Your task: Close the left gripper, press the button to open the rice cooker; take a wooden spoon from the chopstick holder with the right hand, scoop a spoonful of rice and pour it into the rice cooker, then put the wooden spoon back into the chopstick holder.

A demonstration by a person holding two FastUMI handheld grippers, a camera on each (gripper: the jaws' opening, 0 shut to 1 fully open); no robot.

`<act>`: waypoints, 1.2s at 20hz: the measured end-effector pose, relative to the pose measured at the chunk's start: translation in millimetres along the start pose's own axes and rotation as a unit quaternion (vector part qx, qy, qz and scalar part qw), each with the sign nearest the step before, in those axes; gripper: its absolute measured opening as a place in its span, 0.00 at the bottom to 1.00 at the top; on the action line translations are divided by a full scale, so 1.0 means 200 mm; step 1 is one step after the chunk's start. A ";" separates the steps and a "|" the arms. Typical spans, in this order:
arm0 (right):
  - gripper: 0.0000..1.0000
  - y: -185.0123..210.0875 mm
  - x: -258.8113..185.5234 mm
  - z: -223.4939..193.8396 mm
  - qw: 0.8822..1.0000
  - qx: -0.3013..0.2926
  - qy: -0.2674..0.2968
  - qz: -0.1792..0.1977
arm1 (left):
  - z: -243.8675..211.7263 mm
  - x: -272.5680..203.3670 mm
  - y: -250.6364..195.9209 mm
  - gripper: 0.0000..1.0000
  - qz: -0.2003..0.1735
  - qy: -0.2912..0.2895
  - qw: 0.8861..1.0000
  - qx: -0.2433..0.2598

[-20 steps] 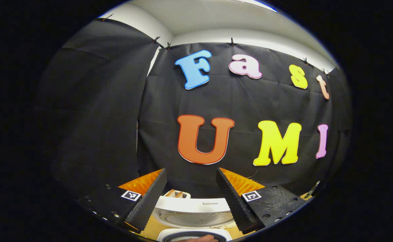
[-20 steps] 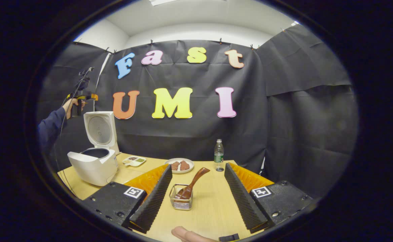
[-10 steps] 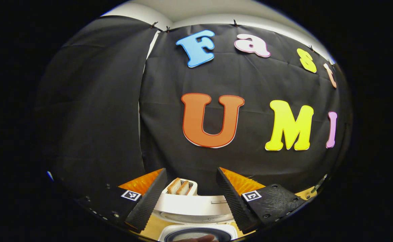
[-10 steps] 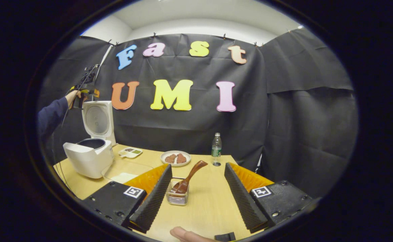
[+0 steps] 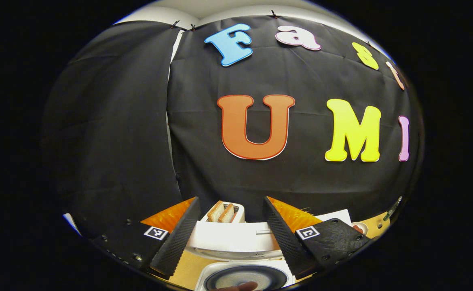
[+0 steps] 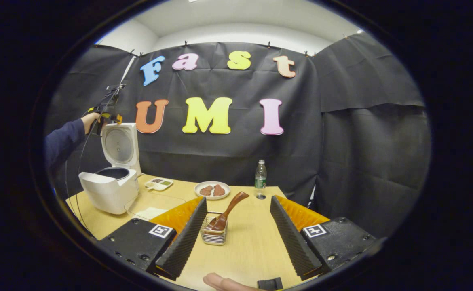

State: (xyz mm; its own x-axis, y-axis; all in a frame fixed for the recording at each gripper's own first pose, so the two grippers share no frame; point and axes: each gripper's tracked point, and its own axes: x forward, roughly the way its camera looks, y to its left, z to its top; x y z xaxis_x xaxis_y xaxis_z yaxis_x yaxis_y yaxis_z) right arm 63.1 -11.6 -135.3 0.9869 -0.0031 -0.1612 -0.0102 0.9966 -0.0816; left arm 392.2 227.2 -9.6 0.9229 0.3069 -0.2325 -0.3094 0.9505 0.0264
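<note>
The white rice cooker (image 6: 109,193) stands at the table's left end, its lid (image 6: 120,145) raised upright and the dark inner pot exposed. A hand in a blue sleeve holds my left gripper (image 6: 104,119) just above the lid's top edge. In the left gripper view, my left gripper (image 5: 231,200) is open, looking down over the lid (image 5: 232,239) and pot (image 5: 244,279). My right gripper (image 6: 238,199) is open and hovers over the table. Ahead of it, a brown wooden spoon (image 6: 229,209) leans in a wire chopstick holder (image 6: 214,235), nearer the left finger and untouched.
A toaster (image 5: 224,212) with two bread slices stands behind the cooker. On the wooden table (image 6: 252,246) are a plate of brown food (image 6: 212,190), a water bottle (image 6: 260,180) and a small divided dish (image 6: 159,184). A thumb (image 6: 224,281) shows at the right gripper view's bottom edge.
My left gripper has dipped toward the open cooker, so more of the pot and toaster show. The right gripper has barely moved in the last half second.
</note>
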 end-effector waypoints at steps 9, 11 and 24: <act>1.00 -0.01 -0.21 -0.01 1.000 0.018 -0.017 0.011 | -0.12 -0.23 0.01 0.99 -0.013 0.026 1.000 -0.004; 1.00 -0.03 -0.26 -0.03 0.999 0.027 -0.018 0.009 | -0.18 -0.29 0.00 0.99 -0.014 0.040 0.999 -0.001; 1.00 -0.01 -0.49 -0.06 0.998 0.044 -0.048 0.016 | -0.58 -0.61 -0.13 0.95 -0.042 0.093 0.995 0.001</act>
State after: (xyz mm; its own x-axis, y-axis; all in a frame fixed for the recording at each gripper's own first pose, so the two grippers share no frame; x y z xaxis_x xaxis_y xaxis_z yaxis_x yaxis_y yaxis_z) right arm -34.7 -13.5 -131.2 0.9972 0.0317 -0.0679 -0.0311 0.9995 0.0092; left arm 261.6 159.0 -94.1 0.8870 0.2128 -0.4098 -0.2331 0.9725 0.0005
